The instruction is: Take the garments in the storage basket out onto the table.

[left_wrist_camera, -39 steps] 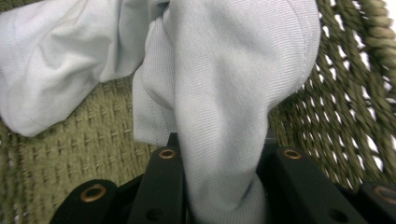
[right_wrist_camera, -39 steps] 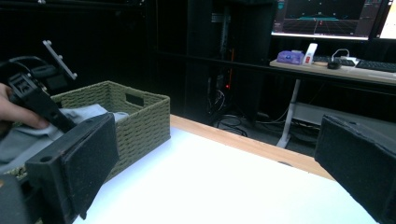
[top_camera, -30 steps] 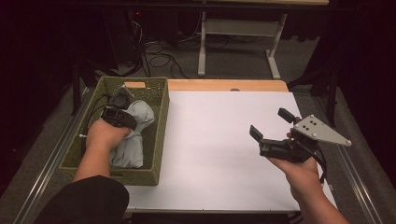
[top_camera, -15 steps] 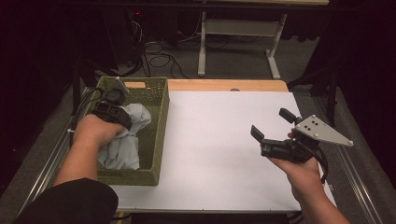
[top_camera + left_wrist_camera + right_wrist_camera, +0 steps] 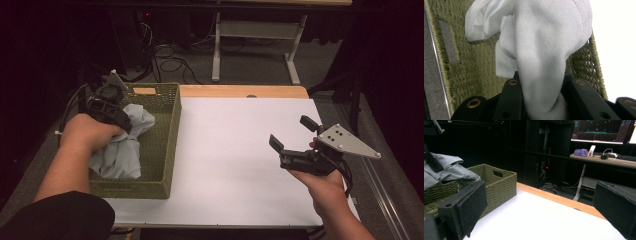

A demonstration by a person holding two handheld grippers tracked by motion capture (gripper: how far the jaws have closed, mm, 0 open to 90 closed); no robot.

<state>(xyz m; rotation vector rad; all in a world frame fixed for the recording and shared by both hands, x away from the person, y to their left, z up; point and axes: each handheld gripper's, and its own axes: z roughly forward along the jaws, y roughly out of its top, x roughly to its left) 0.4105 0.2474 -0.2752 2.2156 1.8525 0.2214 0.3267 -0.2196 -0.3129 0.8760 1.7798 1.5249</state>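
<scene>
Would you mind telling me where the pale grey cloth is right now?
In the high view the cloth is at the table's left, pinched by the left gripper and hanging into the green woven basket.

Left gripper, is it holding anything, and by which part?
Yes. The left gripper is shut on the pale grey cloth, pinching a bunched fold of it above the green basket.

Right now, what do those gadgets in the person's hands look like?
Both are black two-jaw tools. The right gripper carries a grey three-cornered plate with small holes; its jaws have flat, dark, matte pads. The left gripper trails black cables. The person wears a dark sleeve.
</scene>
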